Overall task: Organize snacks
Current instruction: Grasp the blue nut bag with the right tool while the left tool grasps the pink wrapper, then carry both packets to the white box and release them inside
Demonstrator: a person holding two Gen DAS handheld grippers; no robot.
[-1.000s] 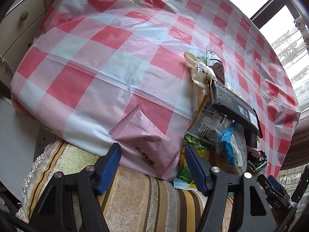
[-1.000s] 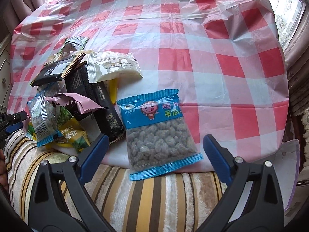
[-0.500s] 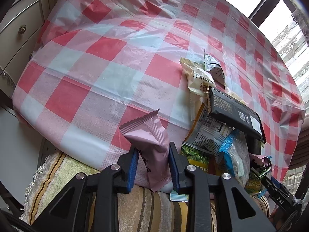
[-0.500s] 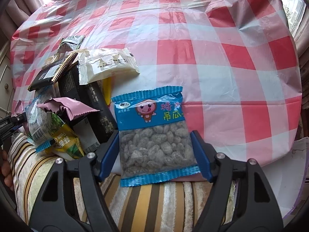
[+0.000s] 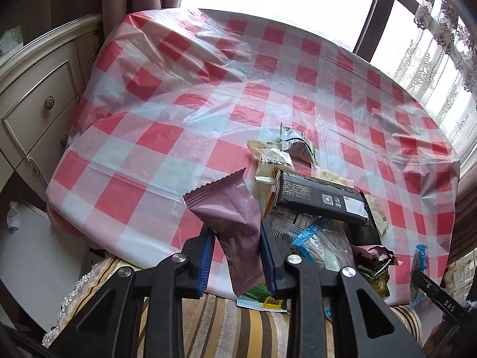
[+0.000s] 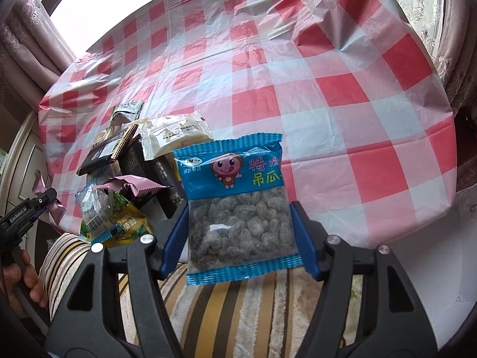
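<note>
My left gripper point(image 5: 237, 255) is shut on a pink snack packet point(image 5: 232, 217) and holds it lifted above the near table edge. My right gripper point(image 6: 238, 238) is shut on a blue bag of seeds point(image 6: 235, 200), also lifted off the table. A pile of snacks lies on the red-checked tablecloth point(image 5: 184, 125): a black bar packet point(image 5: 322, 200), a cream packet point(image 5: 271, 161), a silver packet point(image 5: 295, 143) and a green pea bag point(image 6: 128, 226). In the right wrist view the pile point(image 6: 134, 164) is left of the blue bag.
A striped chair cushion point(image 6: 238, 304) lies under both grippers at the table's near edge. A cream drawer cabinet point(image 5: 38, 95) stands left of the table. Windows with curtains point(image 5: 432, 59) are behind. The left gripper shows in the right wrist view point(image 6: 26, 214).
Both grippers closed on their packets, the left on the pink one and the right on the blue bag, and both lifted them up off the table edge.
</note>
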